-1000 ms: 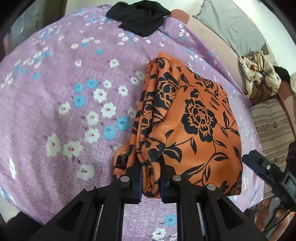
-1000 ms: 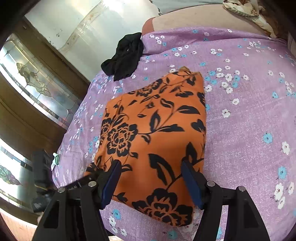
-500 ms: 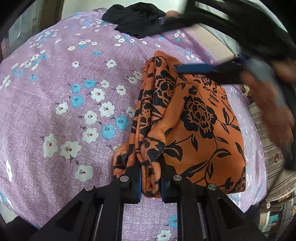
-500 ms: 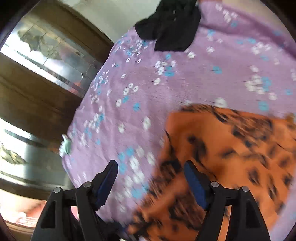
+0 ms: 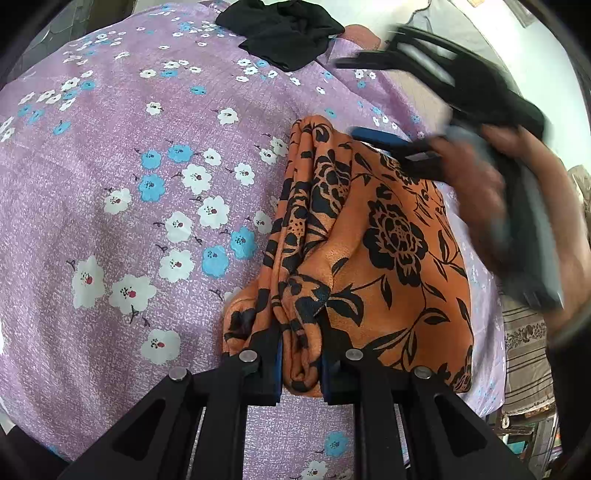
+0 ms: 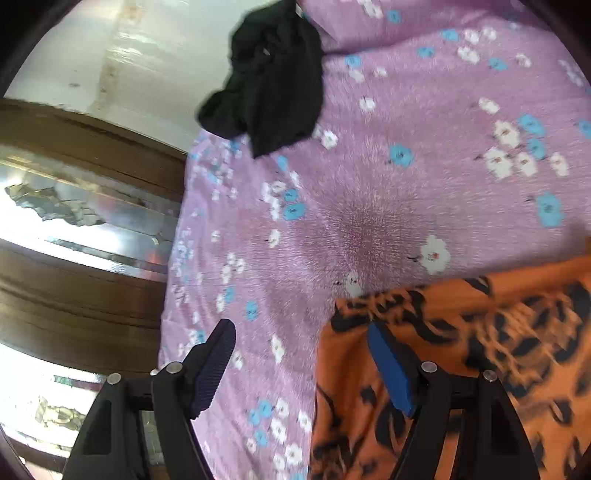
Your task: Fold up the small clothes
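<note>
Bedsheet (image 5: 110, 155): purple, printed with white and blue flowers, is covering the whole working surface and carrying every cloth item listed here.

Orange garment (image 5: 388, 258): orange cloth with black flower and leaf print, is lying folded on the sheet toward the right of the left wrist view, its layered edges running along its left side. In the right wrist view it is filling the lower right corner (image 6: 461, 369), blurred.

Black garment (image 5: 284, 33): crumpled, is lying well apart from the orange piece, at the far end of the sheet by the pale wall; it is also showing at the top of the right wrist view (image 6: 269, 85).

Right gripper (image 6: 303, 365): its jaws are standing wide apart, pressing on nothing; the right blue pad is sitting over the orange cloth's edge, the left pad over bare sheet. In the left wrist view it is appearing blurred at the garment's far end (image 5: 384, 136), carried by a hand (image 5: 476, 184).

Left gripper (image 5: 301, 365): its jaws are pinching the near folded edge of the orange garment between the blue pads.
</note>
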